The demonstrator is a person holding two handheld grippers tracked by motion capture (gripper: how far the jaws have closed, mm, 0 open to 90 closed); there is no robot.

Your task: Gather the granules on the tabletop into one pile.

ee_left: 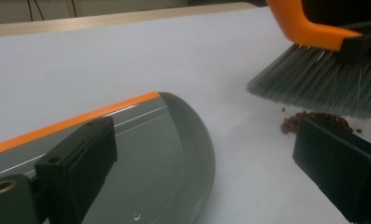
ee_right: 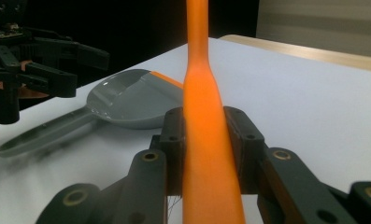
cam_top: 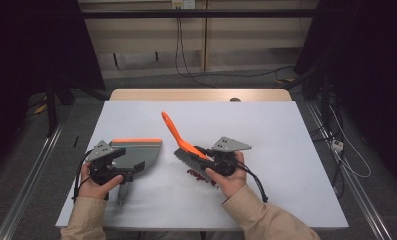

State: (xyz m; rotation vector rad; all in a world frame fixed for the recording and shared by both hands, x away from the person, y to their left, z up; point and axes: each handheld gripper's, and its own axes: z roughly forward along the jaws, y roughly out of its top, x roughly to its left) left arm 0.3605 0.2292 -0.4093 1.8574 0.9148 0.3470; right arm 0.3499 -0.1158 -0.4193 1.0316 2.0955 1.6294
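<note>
Table with white top, seen from above, carrying all items of the sweeping work. Dustpan — grey, with an orange front strip — lies flat on the person's left half, its handle pointing back toward the person; the left gripper hovers over its rear, jaws spread apart with the pan beneath them and nothing pressed between the pads. In the left gripper view the pan's curved edge lies between the two black jaws. Brush — orange handle, grey bristles — stands tilted just right of the pan, handle rising away from the person; the right gripper is clamped on the handle, as the right gripper view shows with both pads pressed against the orange shaft. Small heap of dark red bits lies on the table under the bristle tips, apart from the pan
</note>
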